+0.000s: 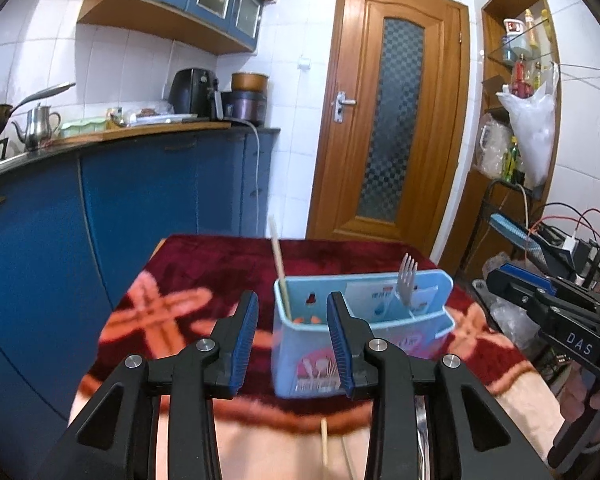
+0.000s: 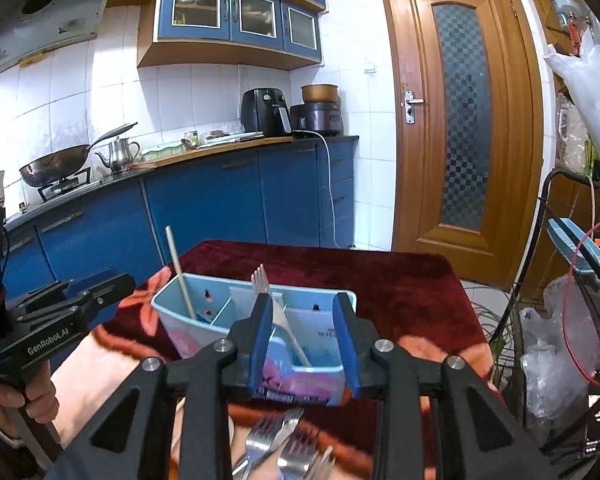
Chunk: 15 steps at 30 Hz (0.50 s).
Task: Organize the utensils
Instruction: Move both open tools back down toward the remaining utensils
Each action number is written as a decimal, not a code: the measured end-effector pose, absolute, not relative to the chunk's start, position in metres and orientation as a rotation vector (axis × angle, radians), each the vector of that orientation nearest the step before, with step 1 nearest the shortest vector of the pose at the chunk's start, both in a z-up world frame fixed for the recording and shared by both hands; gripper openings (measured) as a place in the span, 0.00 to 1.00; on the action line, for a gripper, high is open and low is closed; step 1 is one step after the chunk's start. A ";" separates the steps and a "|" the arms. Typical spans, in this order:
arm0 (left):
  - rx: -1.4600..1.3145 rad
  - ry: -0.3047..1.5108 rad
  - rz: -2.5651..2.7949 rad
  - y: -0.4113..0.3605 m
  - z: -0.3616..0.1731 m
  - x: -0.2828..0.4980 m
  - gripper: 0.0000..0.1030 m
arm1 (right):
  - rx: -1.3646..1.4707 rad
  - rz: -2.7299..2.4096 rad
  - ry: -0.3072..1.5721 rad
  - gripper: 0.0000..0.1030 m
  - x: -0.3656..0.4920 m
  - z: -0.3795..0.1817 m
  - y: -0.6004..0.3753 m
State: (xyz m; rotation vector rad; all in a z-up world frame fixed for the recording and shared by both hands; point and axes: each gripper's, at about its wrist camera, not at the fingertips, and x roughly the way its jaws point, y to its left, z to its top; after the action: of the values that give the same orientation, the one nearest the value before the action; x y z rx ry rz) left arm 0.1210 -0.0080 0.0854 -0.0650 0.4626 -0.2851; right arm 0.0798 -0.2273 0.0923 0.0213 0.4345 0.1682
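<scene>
The right tool (image 1: 540, 304), seen from the left wrist view, bore "DAS" in white on its black body. The left tool (image 2: 80, 296), seen from the right wrist view, bore "GenRobot.AI". Print on the blue utensil caddy (image 2: 204, 340) was illegible.

One light-blue utensil holder (image 2: 204, 340) on desk (image 2: 400, 280), three compartments visible. One chopstick (image 2: 180, 272) upright in left compartment; one fork (image 2: 262, 284) upright in middle. Loose forks (image 2: 268, 440) on desk near edge: at least three, heap partly hidden. One more chopstick (image 1: 324, 444) lying on desk. Two grippers, two fingers (image 1: 244, 344) each.
</scene>
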 end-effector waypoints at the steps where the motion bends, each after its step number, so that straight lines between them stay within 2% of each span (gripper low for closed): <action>1: -0.066 0.479 -0.283 -0.006 0.085 0.119 0.35 | 0.022 0.170 0.439 0.34 0.078 0.092 -0.227; 8: -0.069 0.584 -0.278 0.003 0.072 0.109 0.35 | 0.038 0.177 0.524 0.34 0.062 0.080 -0.227; 15: -0.041 0.693 -0.268 0.002 0.053 0.100 0.35 | 0.049 0.184 0.609 0.39 0.049 0.061 -0.227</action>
State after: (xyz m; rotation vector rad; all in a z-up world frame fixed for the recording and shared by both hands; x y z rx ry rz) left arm 0.0995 0.0020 0.0527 -0.0412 0.6934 -0.2684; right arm 0.0491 -0.2268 0.0613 0.0485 0.6090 0.1839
